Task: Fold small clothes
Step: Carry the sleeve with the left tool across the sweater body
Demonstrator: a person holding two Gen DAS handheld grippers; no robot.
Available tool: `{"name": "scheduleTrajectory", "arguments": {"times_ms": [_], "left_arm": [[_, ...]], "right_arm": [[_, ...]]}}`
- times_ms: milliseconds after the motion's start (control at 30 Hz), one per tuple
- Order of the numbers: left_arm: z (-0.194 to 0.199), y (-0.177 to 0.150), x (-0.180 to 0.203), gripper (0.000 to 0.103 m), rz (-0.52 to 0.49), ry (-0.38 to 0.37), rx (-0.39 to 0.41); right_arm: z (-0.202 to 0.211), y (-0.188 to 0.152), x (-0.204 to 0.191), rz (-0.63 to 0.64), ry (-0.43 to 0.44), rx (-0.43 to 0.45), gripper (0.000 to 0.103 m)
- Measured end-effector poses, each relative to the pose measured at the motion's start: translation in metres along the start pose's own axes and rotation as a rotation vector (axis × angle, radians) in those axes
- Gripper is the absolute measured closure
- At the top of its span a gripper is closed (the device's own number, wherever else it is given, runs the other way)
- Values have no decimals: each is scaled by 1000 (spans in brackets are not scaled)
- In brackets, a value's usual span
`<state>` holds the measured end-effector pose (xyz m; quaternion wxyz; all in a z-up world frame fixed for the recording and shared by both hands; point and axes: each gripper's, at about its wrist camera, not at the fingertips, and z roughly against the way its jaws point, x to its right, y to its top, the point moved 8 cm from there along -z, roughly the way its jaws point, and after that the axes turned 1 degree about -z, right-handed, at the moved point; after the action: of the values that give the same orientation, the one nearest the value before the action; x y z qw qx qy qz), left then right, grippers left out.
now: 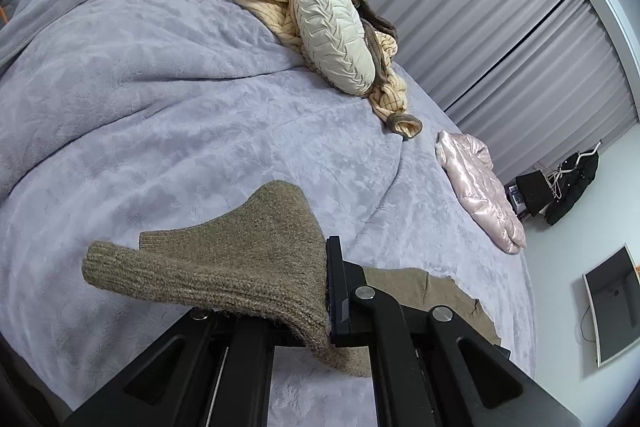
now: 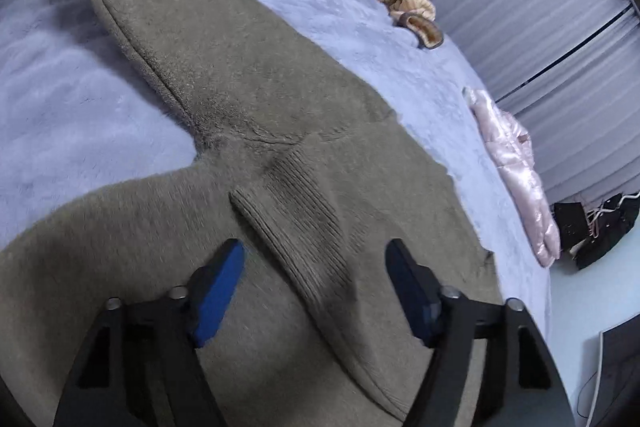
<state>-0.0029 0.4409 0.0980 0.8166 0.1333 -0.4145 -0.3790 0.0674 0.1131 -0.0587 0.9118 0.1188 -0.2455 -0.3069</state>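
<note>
A small brown knit sweater (image 2: 248,99) lies spread on a lilac bed blanket (image 2: 80,75). In the left wrist view my left gripper (image 1: 320,291) is shut on a ribbed sleeve of the brown sweater (image 1: 224,259) and holds it lifted above the bed; the cuff hangs out to the left. In the right wrist view my right gripper (image 2: 316,267) is open, its blue-padded fingers (image 2: 218,291) standing either side of a ribbed sleeve cuff (image 2: 304,227) folded over the sweater's body.
A cream pillow (image 1: 336,35) rests on a yellow checked garment (image 1: 272,7) at the head of the bed. A pink puffer jacket (image 1: 484,187) lies near the right edge. Grey curtains (image 1: 500,7), dark clutter (image 1: 560,183) and a monitor (image 1: 612,303) are beyond.
</note>
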Motion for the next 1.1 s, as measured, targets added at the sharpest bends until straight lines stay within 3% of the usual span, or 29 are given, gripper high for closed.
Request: {"name": "scheduleTrajectory", "arguments": {"times_ms": [100, 167, 200, 267, 400, 567, 700, 900, 1100], "left_arm": [[7, 5, 10, 97, -22, 18, 10], [6, 6, 17, 97, -35, 40, 4], [5, 6, 21, 97, -43, 51, 0], [2, 4, 29, 97, -59, 69, -6], [-3, -2, 57, 97, -106, 83, -17], [-17, -21, 127, 97, -225, 80, -50], [-35, -44, 180, 97, -292, 83, -98], [-66, -82, 240, 97, -374, 109, -165], [-84, -109, 273, 97, -428, 136, -196]], "right_arm": [[11, 15, -3, -153, 216, -12, 74], [27, 18, -2, -228, 360, 13, 54], [37, 18, 5, -258, 370, 49, 35], [55, 10, 22, -309, 342, 108, 24], [76, -32, 63, -429, 319, 136, 24], [63, -106, 120, -529, 124, 29, 24], [56, -143, 153, -678, 142, -13, 24], [63, -168, 178, -747, 108, -35, 24], [78, -181, 193, -745, 73, -26, 24]]}}
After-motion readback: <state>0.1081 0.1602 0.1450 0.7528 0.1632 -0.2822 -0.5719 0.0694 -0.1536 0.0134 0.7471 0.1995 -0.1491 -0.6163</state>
